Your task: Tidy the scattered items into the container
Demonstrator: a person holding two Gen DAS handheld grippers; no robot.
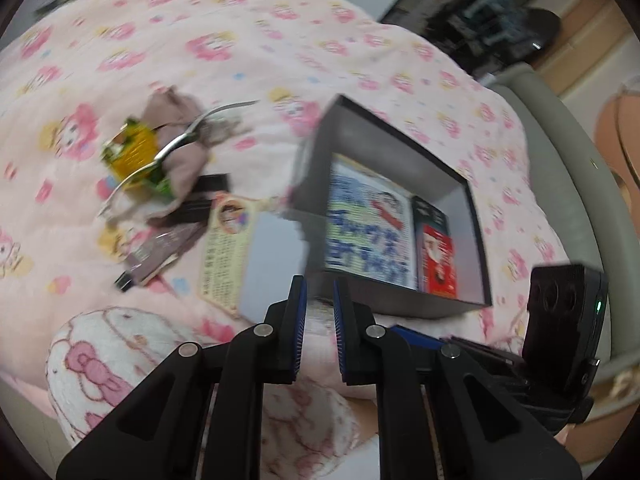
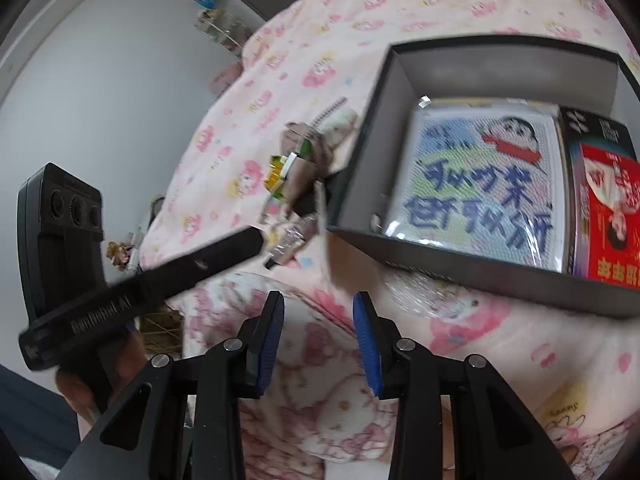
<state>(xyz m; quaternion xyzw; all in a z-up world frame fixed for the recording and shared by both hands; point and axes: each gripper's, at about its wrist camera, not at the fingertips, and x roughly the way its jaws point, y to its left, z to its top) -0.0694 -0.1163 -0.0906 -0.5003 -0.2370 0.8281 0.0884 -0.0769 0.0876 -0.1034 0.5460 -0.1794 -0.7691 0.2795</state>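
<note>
Here the dark open box (image 2: 472, 264) lies on the pink cartoon-print quilt (image 1: 248, 40), and everything else is placed against it. Inside the box a flat clear-wrapped pack with a cartoon boy and blue writing (image 2: 476, 184) fills most of the floor, lying flat. A red-and-black packet (image 2: 604, 208) lies beside it, against the box's far side wall as the right wrist view shows it. The strip of box floor behind both looks bare and grey.

Outside the box, just off its left wall in the left wrist view, is the scattered heap. It holds a printed card with a round picture (image 1: 228, 248), a yellow-green snack packet (image 1: 134, 152), a crumpled mauve cloth (image 1: 180, 148), a bent metal utensil (image 1: 172, 148) across them, and a dark wrapped bar (image 1: 156, 252). None of these is in the box.

The left gripper (image 1: 320, 320) hangs in front of the box's near wall, its blue pads drawn nearly together with nothing between them. The right gripper (image 2: 318, 340) hovers before the box's near wall, its jaws parted and empty.
</note>
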